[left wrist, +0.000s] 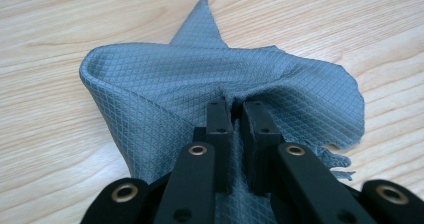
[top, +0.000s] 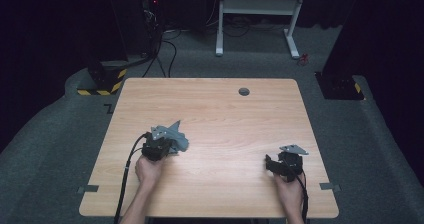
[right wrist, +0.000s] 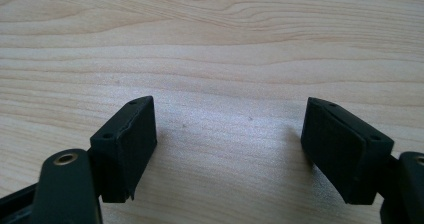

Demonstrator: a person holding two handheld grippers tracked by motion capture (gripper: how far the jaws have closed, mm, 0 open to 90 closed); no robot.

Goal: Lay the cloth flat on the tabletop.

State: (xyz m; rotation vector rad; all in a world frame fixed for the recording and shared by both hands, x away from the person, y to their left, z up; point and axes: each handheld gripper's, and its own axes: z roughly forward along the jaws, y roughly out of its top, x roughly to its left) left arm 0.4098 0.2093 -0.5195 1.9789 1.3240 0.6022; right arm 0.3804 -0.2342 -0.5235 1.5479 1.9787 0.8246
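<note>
A grey-blue quilted cloth (left wrist: 200,79) lies bunched on the wooden table (top: 225,124), left of centre; in the high view the cloth (top: 179,136) peeks out past the left hand. My left gripper (left wrist: 236,109) is shut on a raised fold of it, the fabric pinched between the two black pads. In the high view the left gripper (top: 167,144) sits low at the cloth's near edge. My right gripper (right wrist: 227,134) hovers just over bare wood with its jaws wide apart and nothing between them; the high view puts the right gripper (top: 272,163) near the table's right front.
A round cable hole (top: 244,91) sits near the table's far edge. Beyond the table stand a white desk frame (top: 257,14) and dark equipment with a yellow-black striped base (top: 102,84). Grey carpet surrounds the table.
</note>
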